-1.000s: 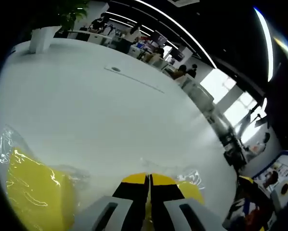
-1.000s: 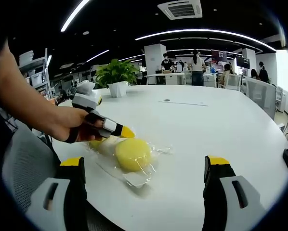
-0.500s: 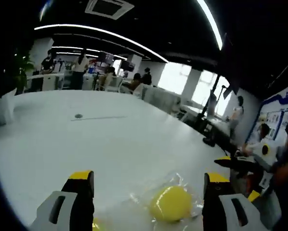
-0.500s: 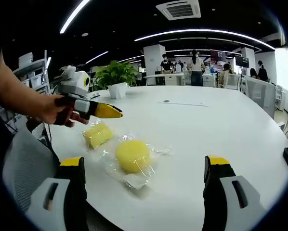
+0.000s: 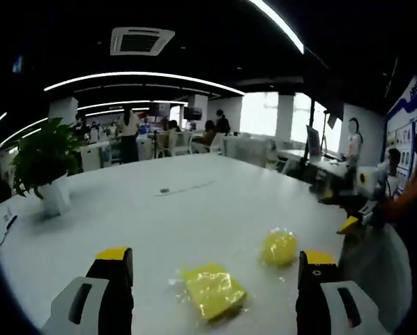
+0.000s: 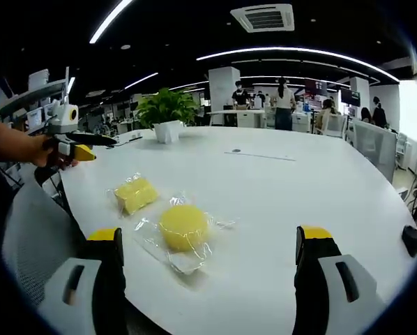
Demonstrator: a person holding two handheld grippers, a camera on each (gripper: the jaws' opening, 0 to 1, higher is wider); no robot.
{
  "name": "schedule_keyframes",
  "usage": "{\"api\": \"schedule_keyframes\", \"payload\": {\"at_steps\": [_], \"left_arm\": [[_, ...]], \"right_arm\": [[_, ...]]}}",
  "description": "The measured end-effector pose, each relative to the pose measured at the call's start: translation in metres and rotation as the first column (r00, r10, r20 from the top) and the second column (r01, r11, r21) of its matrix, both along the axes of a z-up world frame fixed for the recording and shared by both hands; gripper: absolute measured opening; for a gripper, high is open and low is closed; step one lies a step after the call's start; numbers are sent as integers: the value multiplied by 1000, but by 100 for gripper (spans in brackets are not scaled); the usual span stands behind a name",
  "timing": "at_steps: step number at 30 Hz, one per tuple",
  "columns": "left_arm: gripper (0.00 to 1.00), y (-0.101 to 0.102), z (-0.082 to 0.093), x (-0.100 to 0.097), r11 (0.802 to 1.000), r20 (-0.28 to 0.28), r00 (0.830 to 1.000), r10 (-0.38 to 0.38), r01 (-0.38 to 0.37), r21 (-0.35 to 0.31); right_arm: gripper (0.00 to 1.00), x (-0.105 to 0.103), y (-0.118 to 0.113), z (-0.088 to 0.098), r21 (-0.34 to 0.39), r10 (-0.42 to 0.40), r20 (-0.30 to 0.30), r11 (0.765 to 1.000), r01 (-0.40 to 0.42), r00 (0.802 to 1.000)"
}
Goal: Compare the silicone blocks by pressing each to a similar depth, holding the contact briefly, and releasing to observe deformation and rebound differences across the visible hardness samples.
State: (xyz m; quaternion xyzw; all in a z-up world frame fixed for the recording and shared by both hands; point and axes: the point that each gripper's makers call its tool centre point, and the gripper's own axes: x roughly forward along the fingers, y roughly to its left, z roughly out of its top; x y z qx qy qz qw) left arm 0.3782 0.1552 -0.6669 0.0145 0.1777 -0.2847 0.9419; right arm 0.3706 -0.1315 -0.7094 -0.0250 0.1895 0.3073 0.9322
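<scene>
Blocks [image 6: 184,227] bagged, prob. untouched; fingers apart.

Two yellow silicone samples lay on the table, each sealed in a clear crinkly plastic bag. Flat square yellow silicone block [image 6: 134,195] [image 5: 210,289] sat turned at an angle, lying flat. Round domed yellow silicone block [image 6: 183,227] [image 5: 280,246] lay near it, apart, w/ loose bag film spread around its base & a wrinkled flap trailing off one side. Neither looked dented or squashed. In left gripper view, square one was nearer the camera, round one further back & to the right.
</scene>
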Motion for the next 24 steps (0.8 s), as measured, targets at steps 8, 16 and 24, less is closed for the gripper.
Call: {"api": "schedule_keyframes", "payload": {"at_steps": [8,16,24], "left_arm": [[100,18,-29,-31,998,-76,995,65,-66,-10],[100,27,-46,-56,998,-89,994,67,-66,17],[100,42,-52,-54,988,-84,984,154,-156,-18]], "right_arm": [[96,-11,5,-1,-14,23,-7,1000,-23,1000],[96,-7,17,5,15,26,-8,1000,-26,1000],[96,-12,37,-4,21,78,-37,997,-77,996]]}}
